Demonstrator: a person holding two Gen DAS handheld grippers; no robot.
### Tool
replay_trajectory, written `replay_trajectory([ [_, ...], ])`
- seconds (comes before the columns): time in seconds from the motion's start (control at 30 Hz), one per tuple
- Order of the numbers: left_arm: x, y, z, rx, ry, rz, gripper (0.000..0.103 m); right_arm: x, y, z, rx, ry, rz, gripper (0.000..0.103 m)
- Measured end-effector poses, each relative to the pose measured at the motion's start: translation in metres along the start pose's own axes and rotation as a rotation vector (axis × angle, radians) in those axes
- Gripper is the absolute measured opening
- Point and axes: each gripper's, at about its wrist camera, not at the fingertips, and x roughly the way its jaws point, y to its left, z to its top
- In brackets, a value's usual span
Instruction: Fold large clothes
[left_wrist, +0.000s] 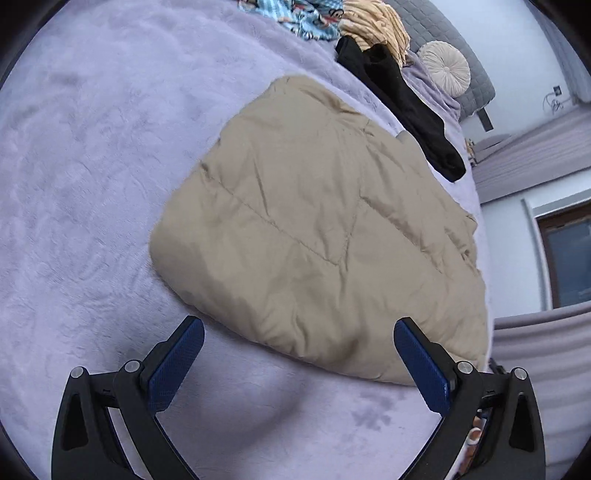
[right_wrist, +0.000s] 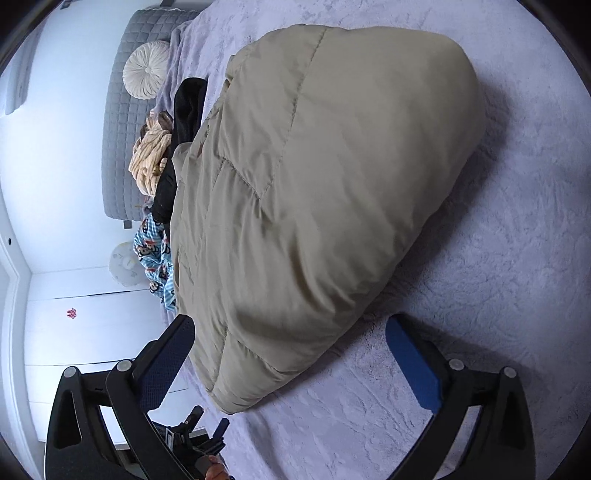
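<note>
Left claw (left_wrist: 298, 343) and right claw (right_wrist: 290, 339) both gape wide, empty, just off the tan puffer jacket (left_wrist: 317, 229) on the bed (left_wrist: 92, 184). Puffy, soft, probably slippery; pinch a thick edge.

a lilac plush bed cover (left_wrist: 92, 184), grey quilted headboard (right_wrist: 122, 122), white walls (right_wrist: 62, 110), a dark window (left_wrist: 569, 258).

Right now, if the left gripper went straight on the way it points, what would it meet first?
Probably the near edge of the folded beige jacket; the open left gripper points at it, though depth is unclear.
</note>
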Motion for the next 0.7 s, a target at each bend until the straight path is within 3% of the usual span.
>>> replay_trajectory([
  [0.1,0.023,0.013,-0.005,-0.089,0.066,-0.068,0.103,0.006,-0.002,0.003,0.012,0.019,0.004,0.103],
  [0.17,0.032,0.012,-0.003,-0.116,0.067,-0.074,0.103,0.011,-0.004,0.006,0.024,0.035,0.021,0.103],
  [0.37,0.04,-0.004,0.03,-0.147,-0.032,-0.125,0.103,0.026,0.005,0.011,-0.002,0.062,0.052,0.103],
  [0.7,0.071,-0.002,0.045,-0.233,-0.07,-0.037,0.103,0.05,0.013,0.032,0.006,0.038,0.065,0.103],
])
